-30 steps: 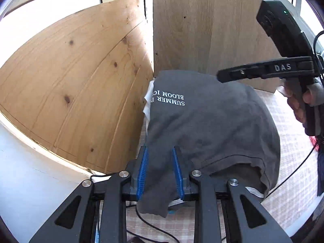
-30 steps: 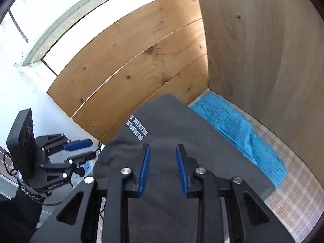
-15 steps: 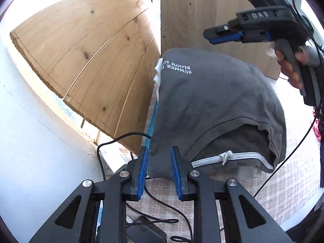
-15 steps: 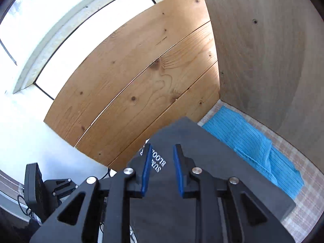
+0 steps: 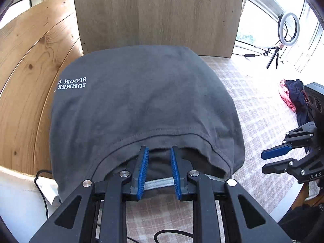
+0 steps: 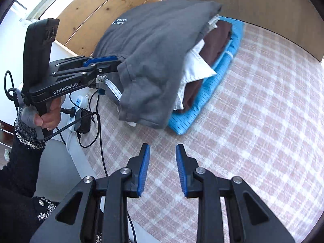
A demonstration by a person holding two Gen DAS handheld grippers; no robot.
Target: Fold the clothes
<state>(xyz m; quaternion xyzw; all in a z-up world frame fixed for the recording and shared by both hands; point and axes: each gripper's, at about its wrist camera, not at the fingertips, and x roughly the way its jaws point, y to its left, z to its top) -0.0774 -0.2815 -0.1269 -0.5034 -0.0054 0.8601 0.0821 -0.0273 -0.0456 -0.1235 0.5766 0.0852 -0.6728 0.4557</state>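
Both hand-held grippers are seen with their blue pads apart. The left hand-held gripper (image 5: pixel 158 169) is pushed in at the near hem of the grey T-shirt (image 5: pixel 141 105), its fingertips tucked just under the folded edge; its jaws stand parted and no cloth is pinched between them. In the right wrist view the same tool (image 6: pixel 105 61) is seen from the side, held by a hand (image 6: pixel 49 115) in a dark sleeve (image 6: pixel 18 162), with its tips buried in the shirt's left end.

The right hand-held gripper (image 6: pixel 163 168) is held well apart from the clothes, over bare checked cloth (image 6: pixel 253 121), jaws parted and nothing between them. In the left wrist view it appears at the right edge (image 5: pixel 283 158), also clear of the shirt.

The grey T-shirt is found folded on top of a stack at the back of the checked surface, close to the wooden boards (image 5: pixel 30 64) and a brown panel (image 5: pixel 158 14). White lettering is visible near its far left corner. Beneath it a white garment (image 6: pixel 194 68), a dark brown garment (image 6: pixel 218 40) and, lowest, a blue striped cloth (image 6: pixel 204 97) are stacked, their edges showing on the right side.

A crumpled pile of red and dark clothing (image 5: pixel 291 97) is seen farther right, and a ring light (image 5: pixel 287 28) on a small tripod stands by the window. Black cables (image 6: pixel 95 121) and a power strip (image 6: pixel 80 101) lie at the left edge of the surface.
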